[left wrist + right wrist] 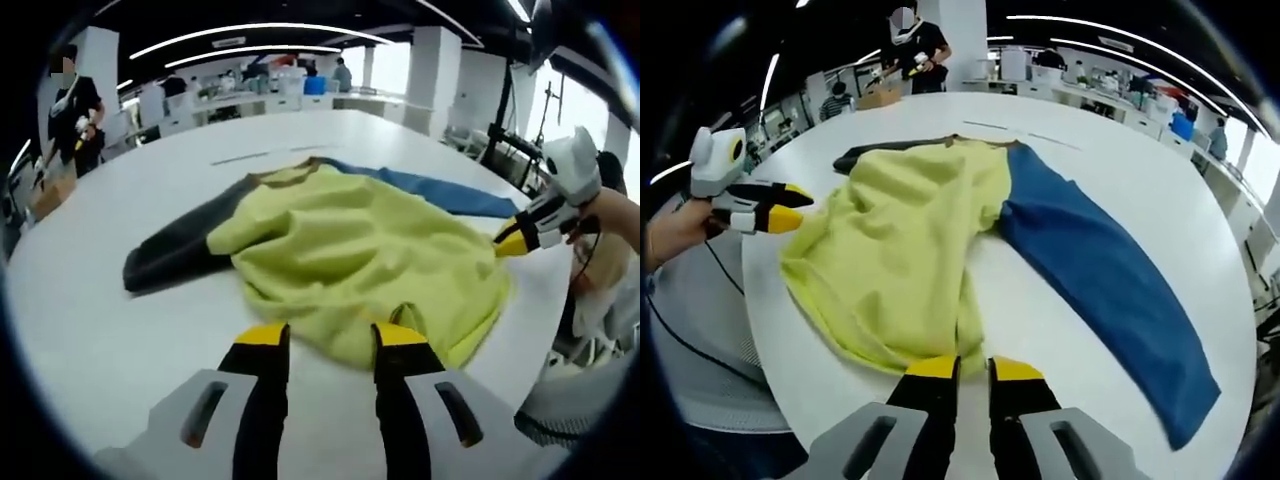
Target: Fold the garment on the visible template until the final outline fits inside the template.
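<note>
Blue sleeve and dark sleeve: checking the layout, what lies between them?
The garment's yellow-green body lies between the blue sleeve and dark sleeve, seen in the right gripper view.

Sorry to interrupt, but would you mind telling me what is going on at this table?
A person is folding a garment on a white table with a handheld tool in each hand. The garment has a yellow body, a blue sleeve spread out and a dark sleeve. The left tool and the right tool are both open at the yellow hem, nothing gripped yet.

Garment [360, 255] on table [110, 330]
</note>
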